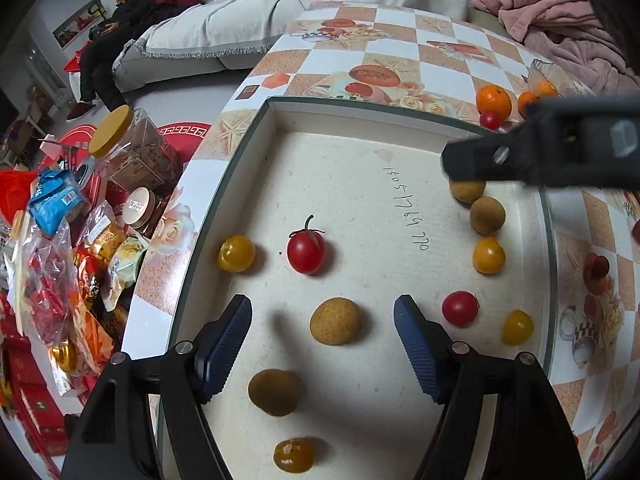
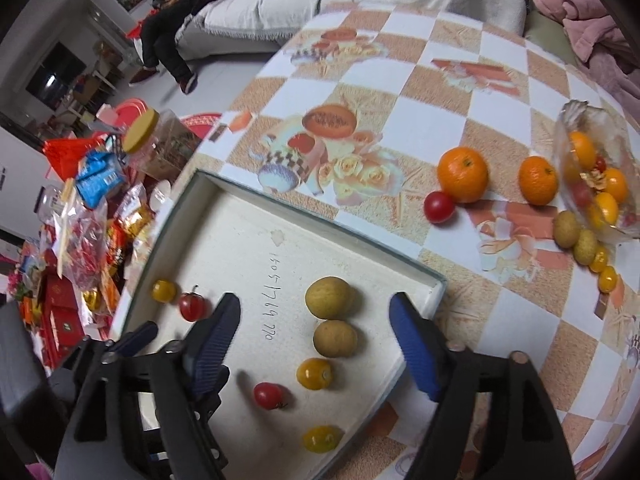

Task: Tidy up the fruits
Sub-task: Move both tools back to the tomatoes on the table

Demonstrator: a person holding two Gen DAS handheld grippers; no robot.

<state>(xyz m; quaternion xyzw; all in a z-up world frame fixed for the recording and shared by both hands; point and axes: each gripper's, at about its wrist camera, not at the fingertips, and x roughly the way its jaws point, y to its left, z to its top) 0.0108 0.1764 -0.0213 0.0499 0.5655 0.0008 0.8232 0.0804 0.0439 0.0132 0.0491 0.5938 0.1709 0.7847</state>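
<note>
A shallow white tray [image 1: 280, 120] on the patterned table holds small fruits. My left gripper [image 1: 323, 326] is open above the tray, its blue pads either side of a tan longan [image 1: 335, 321], not touching it. Around it lie a red tomato [image 1: 306, 251], a yellow tomato [image 1: 236, 253] and two brown fruits [image 1: 274, 391]. My right gripper [image 2: 316, 322] is open and empty over the tray's right side, above two longans [image 2: 329, 297] in a column with a yellow tomato [image 2: 314, 373] and a red one [image 2: 269, 395]. It shows from the left view as a dark bar [image 1: 540, 152].
Outside the tray lie two oranges [image 2: 463, 174], a red tomato [image 2: 439, 207], and a glass bowl [image 2: 596, 184] of fruit with loose longans beside it. Snack bags and jars [image 1: 60, 240] crowd the left. A sofa [image 1: 240, 20] with a seated person stands behind.
</note>
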